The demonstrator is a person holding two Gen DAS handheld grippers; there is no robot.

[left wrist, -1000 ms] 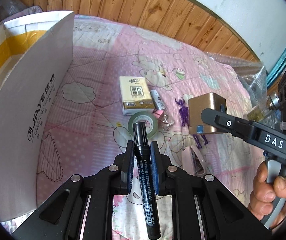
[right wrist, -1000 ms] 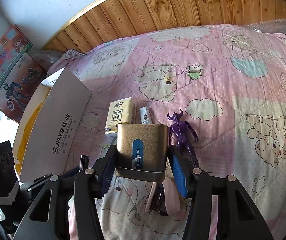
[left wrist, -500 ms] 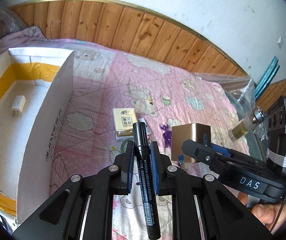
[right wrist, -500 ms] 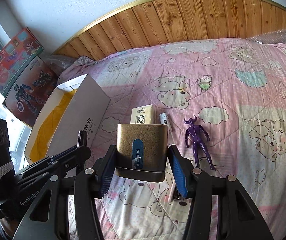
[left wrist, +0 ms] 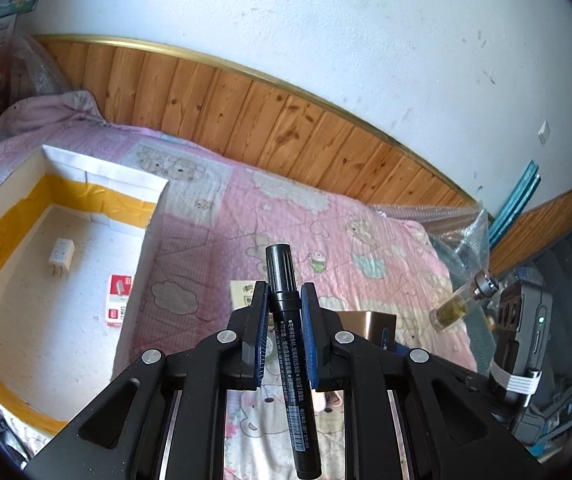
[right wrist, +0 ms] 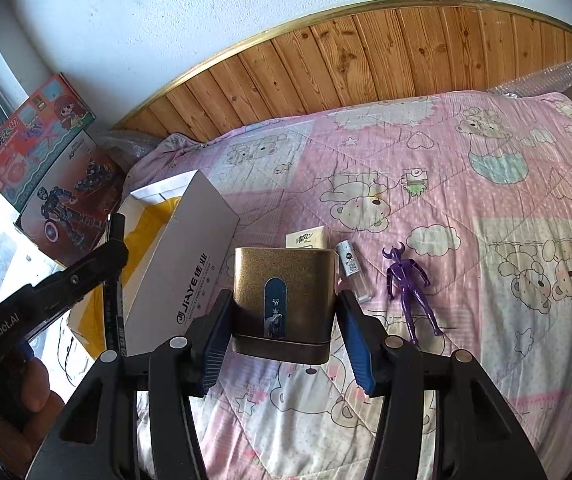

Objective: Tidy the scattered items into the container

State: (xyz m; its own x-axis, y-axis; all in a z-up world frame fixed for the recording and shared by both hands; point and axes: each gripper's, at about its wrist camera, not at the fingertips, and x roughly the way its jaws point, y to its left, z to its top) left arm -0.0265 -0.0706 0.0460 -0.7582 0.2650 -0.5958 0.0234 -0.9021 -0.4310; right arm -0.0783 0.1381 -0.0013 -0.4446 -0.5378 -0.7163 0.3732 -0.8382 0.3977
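The left hand-held gripper (left wrist: 282,334) pinches a black marker (left wrist: 290,354) partway along its barrel, cap end pointing forward, held in the air just to the right of the white cardboard box (left wrist: 147,248) that serves as the container. The marker looks light, stiff and smooth, so it could swivel in a pinch; a hold close to mid-barrel, as here, seems safest. The right hand-held gripper (right wrist: 288,338) clamps a gold tin (right wrist: 283,300) by its two flat sides, in the air to the right of the box. The tin looks rigid and slick, probably light, and its lid seam sits low, so gripping the body rather than the lid is wise. Right of the box on the pink bed quilt (right wrist: 486,200) lie a tissue pack (right wrist: 308,238), a small vial (right wrist: 352,270) and a purple figure (right wrist: 408,286). Compared with a second ago, both grippers are higher and closer to the box, whose inside now shows a white charger (left wrist: 61,254) and a red-and-white packet (left wrist: 118,300).
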